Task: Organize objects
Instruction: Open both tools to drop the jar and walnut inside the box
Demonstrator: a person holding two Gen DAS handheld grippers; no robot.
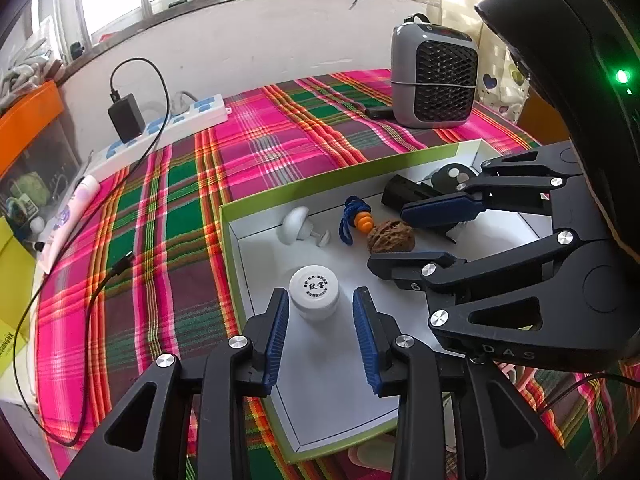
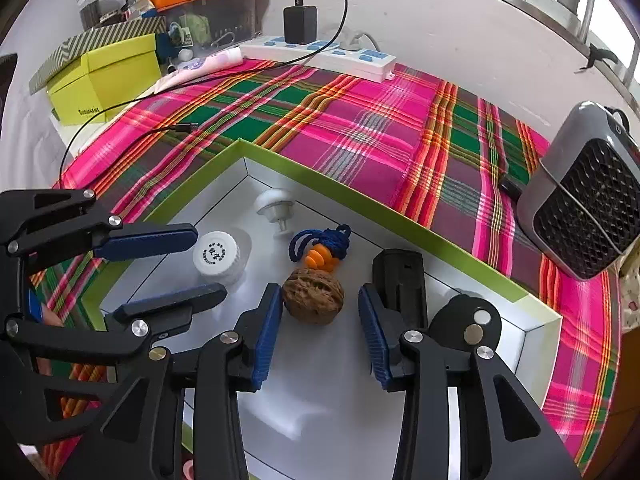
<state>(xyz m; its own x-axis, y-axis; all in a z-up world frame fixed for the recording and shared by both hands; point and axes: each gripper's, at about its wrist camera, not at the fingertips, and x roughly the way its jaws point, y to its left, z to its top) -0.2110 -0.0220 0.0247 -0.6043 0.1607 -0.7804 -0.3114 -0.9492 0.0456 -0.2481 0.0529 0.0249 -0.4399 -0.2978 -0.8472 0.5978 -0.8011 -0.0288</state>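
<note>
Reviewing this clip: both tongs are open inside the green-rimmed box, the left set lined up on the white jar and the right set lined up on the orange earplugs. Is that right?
Not quite. The right tongs line up on the walnut, as the right wrist view shows; the orange earplugs lie beyond it. The rest holds: both are open in the green-rimmed box, the left tongs on the white jar.

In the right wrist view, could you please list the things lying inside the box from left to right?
White jar → white knob → walnut → black block → black disc with magnets. The blue cord with orange beads overlaps the walnut's position, so it is omitted.
</note>
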